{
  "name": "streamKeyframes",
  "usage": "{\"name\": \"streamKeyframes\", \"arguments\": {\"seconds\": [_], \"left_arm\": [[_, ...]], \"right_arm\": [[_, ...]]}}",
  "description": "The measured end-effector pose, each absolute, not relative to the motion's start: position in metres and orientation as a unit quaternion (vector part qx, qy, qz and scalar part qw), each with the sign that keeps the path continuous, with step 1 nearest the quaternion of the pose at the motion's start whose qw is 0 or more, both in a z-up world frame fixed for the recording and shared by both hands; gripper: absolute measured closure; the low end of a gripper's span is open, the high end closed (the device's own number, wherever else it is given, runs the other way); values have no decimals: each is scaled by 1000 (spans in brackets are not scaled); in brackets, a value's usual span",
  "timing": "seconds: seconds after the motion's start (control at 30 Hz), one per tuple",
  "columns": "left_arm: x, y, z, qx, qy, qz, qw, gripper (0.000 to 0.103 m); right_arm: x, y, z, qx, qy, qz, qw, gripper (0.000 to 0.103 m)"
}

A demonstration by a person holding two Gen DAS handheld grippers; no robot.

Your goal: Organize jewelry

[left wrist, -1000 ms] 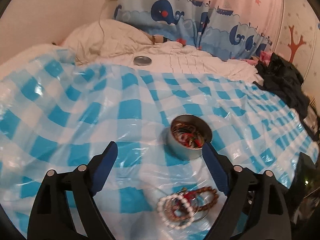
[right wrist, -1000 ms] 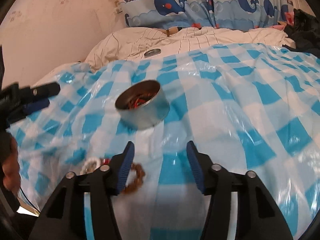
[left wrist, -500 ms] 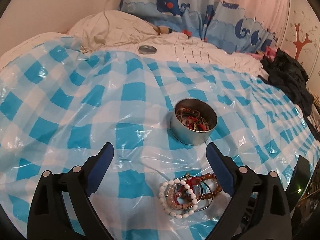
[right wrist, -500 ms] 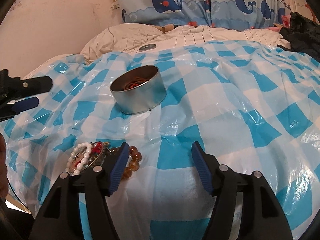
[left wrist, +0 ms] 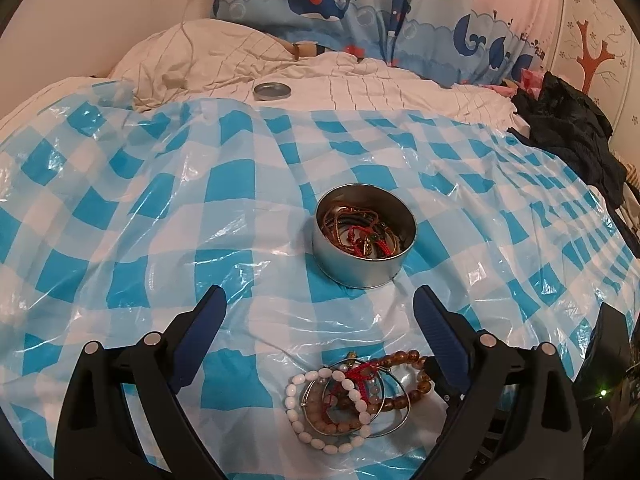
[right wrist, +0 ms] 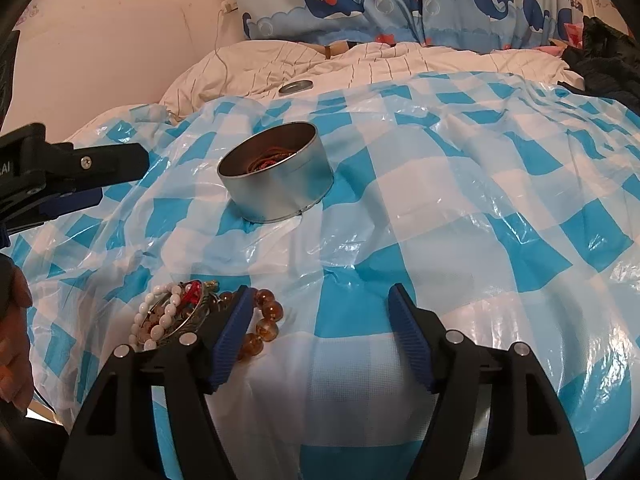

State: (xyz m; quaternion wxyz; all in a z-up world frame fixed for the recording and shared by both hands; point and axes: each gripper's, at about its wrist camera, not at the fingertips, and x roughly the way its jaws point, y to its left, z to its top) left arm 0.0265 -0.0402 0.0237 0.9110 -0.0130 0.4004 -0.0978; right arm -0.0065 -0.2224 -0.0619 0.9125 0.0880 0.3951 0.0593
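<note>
A blue-and-white checked plastic sheet [left wrist: 160, 216] covers the bed. The silver tin [left wrist: 362, 258] holds red and brown cords. At six o'clock from it lie white, amber-brown and pinkish bead bracelets [left wrist: 352, 396]. Whale-print curtain [left wrist: 360, 8] is blue.

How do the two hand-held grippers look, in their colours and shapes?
Both are alike. The left hand-held gripper and the right hand-held gripper have black angular plastic arms joined with round silver screws. Each has two tapering fingers faced with blue ribbed pads. No cables or sleeves show.
</note>
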Motion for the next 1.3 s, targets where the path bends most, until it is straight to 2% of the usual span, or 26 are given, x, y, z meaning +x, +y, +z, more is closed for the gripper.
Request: {"name": "streamKeyframes", "arguments": {"seconds": [0.8, 1.17, 1.3], "left_arm": [[28, -32, 23, -10, 403, -95, 910, 12], [30, 32, 22, -80, 411, -87, 904, 12], [29, 31, 15, -70, 419, -101, 899, 12]], "right_arm": [[-6, -221, -63, 86, 396, 58, 912, 31], [-7, -226, -54, 107, 388, 65, 913, 31], [-8, -226, -48, 109, 388, 74, 912, 30]]}}
